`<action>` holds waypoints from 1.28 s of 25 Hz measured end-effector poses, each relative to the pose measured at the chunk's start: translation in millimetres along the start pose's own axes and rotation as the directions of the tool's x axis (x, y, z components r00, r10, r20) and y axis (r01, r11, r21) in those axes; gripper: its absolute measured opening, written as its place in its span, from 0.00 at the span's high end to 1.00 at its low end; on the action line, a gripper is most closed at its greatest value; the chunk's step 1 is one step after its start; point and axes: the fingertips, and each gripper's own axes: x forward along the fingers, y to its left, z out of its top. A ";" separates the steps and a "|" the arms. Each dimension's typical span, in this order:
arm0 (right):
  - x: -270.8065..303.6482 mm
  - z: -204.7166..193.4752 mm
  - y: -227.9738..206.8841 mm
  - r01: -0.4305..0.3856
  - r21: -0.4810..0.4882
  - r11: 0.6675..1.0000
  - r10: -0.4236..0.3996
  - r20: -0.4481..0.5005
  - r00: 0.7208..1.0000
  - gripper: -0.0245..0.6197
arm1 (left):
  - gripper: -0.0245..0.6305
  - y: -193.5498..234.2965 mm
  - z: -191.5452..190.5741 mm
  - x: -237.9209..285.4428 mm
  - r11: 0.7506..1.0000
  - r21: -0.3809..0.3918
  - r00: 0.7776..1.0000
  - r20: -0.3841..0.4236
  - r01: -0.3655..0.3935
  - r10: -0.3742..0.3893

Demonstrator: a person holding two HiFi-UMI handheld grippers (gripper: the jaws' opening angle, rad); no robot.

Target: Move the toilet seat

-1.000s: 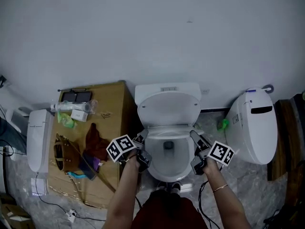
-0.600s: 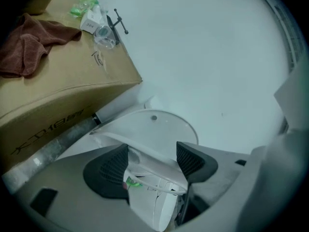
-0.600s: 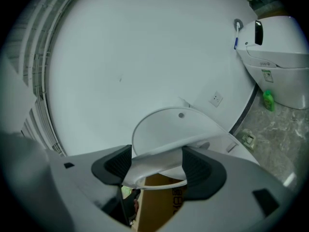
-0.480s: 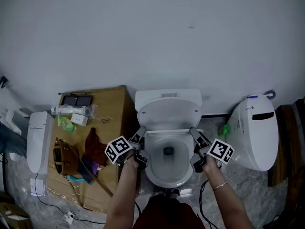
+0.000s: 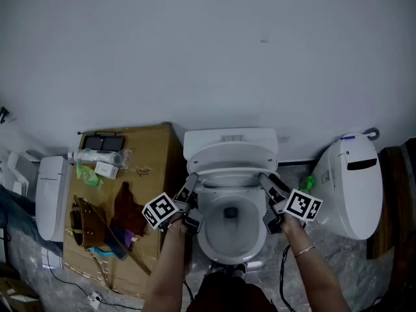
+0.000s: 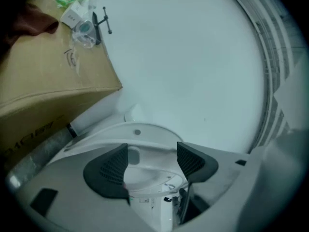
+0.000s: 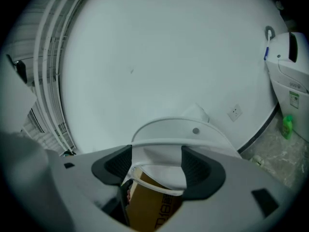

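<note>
Cardboard box close on the left, open floor on the right. Toilet seat is mid-frame, tipped up, long axis rising. We hold left claw and right claw wide astride its rim, ungripped. Left's jaws have just been opening.

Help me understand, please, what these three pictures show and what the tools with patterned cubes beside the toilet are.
No robot here: a person holds a gripper in each hand, the left gripper and the right gripper; the patterned cube is part of each tool. The wide picture comes from a camera on the person's head, looking steeply down at a toilet. The other two come from cameras riding on the grippers, looking along their fingers. Both reach to the sides of the toilet seat, partly raised below the open lid. Both pairs of fingers stand apart, the seat's edge between them; the left pair has just been opening. Left of the toilet a cardboard box carries odds and ends; another toilet stands at right.
</note>
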 end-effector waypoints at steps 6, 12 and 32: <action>18.7 12.4 -4.4 0.008 -0.056 0.998 -0.007 0.010 1.000 0.45 | 0.51 2.4 2.6 21.1 0.969 0.238 0.995 -0.059 -0.060 0.077; 32.3 16.2 -8.9 0.084 -0.173 0.981 -0.080 0.030 0.996 0.45 | 0.51 4.4 6.9 33.6 0.956 0.274 0.990 -0.067 -0.102 0.125; 60.4 24.5 -26.7 0.255 -0.383 0.888 -0.272 0.010 0.962 0.52 | 0.65 19.8 15.8 61.7 0.826 0.484 0.931 -0.061 -0.288 0.360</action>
